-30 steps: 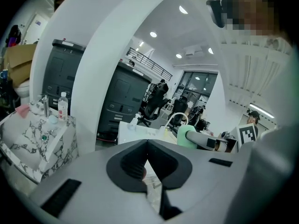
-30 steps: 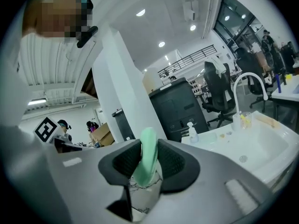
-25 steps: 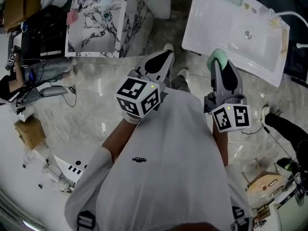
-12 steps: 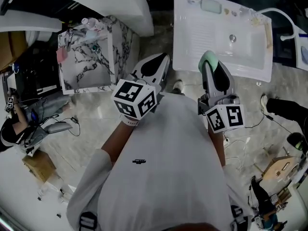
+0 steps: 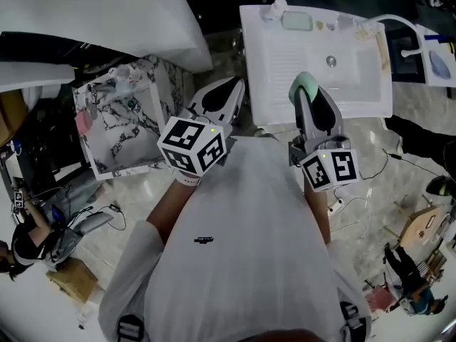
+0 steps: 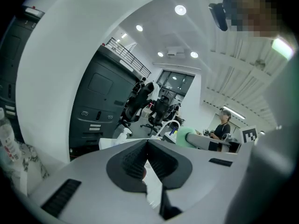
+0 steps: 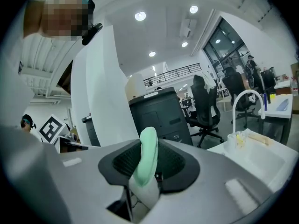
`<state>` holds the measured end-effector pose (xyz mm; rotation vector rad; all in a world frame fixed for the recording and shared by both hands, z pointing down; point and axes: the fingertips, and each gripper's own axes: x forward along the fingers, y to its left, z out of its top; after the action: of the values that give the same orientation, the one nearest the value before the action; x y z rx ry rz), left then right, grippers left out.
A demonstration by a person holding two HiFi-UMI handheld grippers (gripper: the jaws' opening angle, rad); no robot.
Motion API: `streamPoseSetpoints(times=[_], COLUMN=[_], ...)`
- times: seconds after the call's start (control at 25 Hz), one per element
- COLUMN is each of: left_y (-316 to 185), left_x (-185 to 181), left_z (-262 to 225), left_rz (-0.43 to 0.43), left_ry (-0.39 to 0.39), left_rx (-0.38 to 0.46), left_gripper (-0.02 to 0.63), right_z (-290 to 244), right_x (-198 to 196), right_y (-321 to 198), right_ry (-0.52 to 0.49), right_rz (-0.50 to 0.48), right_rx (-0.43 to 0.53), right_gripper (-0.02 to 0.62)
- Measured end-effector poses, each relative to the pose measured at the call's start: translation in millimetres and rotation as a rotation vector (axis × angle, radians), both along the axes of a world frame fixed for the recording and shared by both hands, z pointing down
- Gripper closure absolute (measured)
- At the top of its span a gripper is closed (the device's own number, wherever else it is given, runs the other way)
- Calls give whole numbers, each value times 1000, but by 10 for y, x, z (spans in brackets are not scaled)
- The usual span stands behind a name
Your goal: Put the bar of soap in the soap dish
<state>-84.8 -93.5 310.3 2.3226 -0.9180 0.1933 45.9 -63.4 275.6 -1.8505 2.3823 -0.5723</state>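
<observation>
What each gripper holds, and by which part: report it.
The right gripper clamps the green bar of soap by its two broad faces, one rounded end poking past the jaw tips. The left gripper holds nothing; its jaws are together.

Head view was dim overall, darkest in the corners. The brightest patches were the white sink (image 5: 313,48) and white shirt (image 5: 242,255), both nearly washed out. The pale floor (image 5: 142,184) carried a faint sheen and no hard shadows. Barrel distortion was strong, with straight edges bowed near the rim.

Left gripper view had black vignette in the corners. The round ceiling lights (image 6: 180,9) flared white and the strip light (image 6: 281,46) at right was blown out. The left gripper (image 6: 147,143), close to the lens, looked soft.

Right gripper view was brighter, lit evenly by overhead lamps (image 7: 140,16) and tall windows (image 7: 229,50). The right gripper (image 7: 148,146) was soft in the foreground, and the far room was sharper.
</observation>
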Motion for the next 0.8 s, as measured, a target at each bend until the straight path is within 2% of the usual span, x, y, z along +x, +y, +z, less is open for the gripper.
streamPoseSetpoints(times=[0.28, 0.8], left_y=[-240, -487], left_x=[13, 107], left_z=[128, 144], left_rz=[98, 127], left_ry=[15, 28], left_rx=[-26, -33], left_gripper=[597, 597], right_z=[50, 202], right_x=[-22, 75], right_y=[-244, -328], right_ry=[17, 17], right_rz=[100, 141], right_rx=[-8, -82], right_gripper=[471, 471])
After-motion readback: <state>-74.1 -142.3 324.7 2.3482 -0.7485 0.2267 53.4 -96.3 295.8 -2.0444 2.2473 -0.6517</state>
